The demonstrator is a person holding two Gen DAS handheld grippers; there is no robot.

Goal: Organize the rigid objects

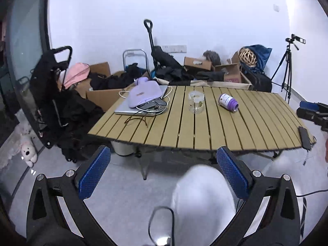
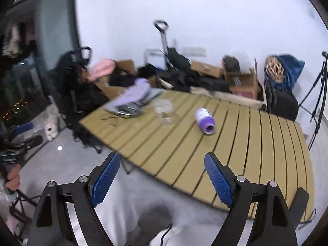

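Note:
A purple-capped white bottle (image 1: 228, 102) lies on its side on the slatted wooden table (image 1: 205, 135), to the right of an upright clear glass jar (image 1: 196, 102). In the right wrist view the same bottle (image 2: 204, 120) and jar (image 2: 166, 111) appear blurred, further along the table (image 2: 256, 147). My left gripper (image 1: 163, 171) is open and empty, held short of the table's near edge. My right gripper (image 2: 162, 177) is also open and empty, over the near edge and well short of the bottle.
A lilac hot-water bottle (image 1: 144, 93) and cables lie on a laptop (image 1: 139, 106) at the table's far left. A black phone (image 1: 304, 137) rests at the near right corner. Boxes, bags, a cart and a tripod (image 1: 287, 69) crowd the floor behind. A person's white-clad legs (image 1: 203, 201) are below.

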